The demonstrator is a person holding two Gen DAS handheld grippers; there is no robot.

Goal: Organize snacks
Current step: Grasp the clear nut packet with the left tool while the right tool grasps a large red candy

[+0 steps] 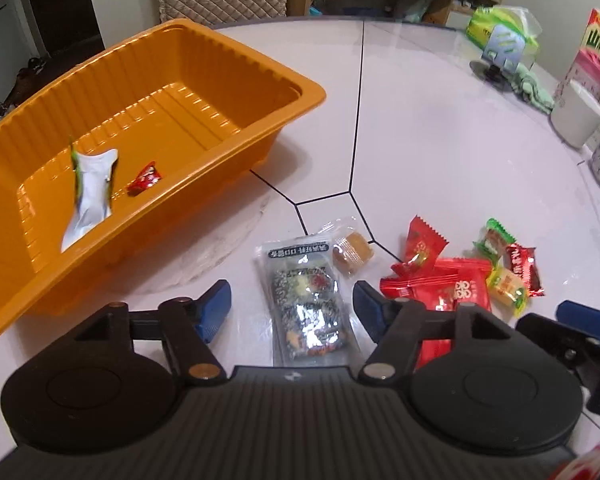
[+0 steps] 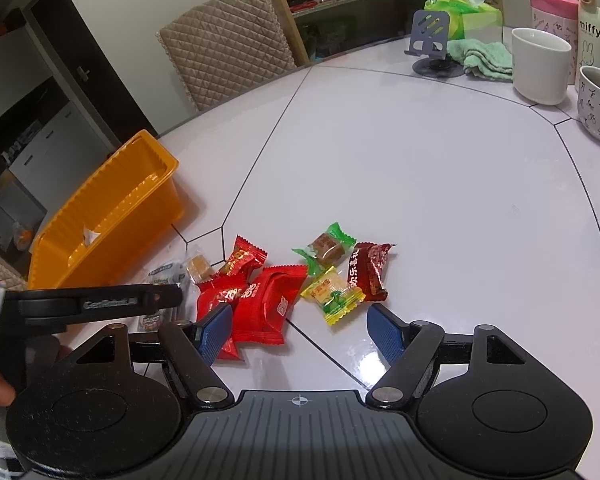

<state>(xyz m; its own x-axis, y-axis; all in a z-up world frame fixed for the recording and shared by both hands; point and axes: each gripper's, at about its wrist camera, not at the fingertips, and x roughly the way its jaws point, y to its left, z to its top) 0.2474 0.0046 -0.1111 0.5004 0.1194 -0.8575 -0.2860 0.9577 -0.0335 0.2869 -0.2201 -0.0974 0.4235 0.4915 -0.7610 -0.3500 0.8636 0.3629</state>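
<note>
Your left gripper (image 1: pixel 292 312) hangs wide open, straddling the dark seaweed packet (image 1: pixel 306 304) just ahead between its fingers. Sorting is under way: the orange tray (image 1: pixel 236 64) sits ahead-left. Next, lower and close. Your right gripper (image 2: pixel 300 330) is wide and empty, with the red packets (image 2: pixel 256 304) just ahead.

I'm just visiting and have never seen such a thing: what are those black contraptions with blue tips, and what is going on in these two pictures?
They are hand-held grippers, one in each of a person's hands, each with a camera looking along its blue fingers. One picture is from the left gripper, the other from the right gripper. Both are open and hold nothing. On the white table lies a pile of wrapped snacks, and an orange tray already holds a silver packet and a red candy.
</note>
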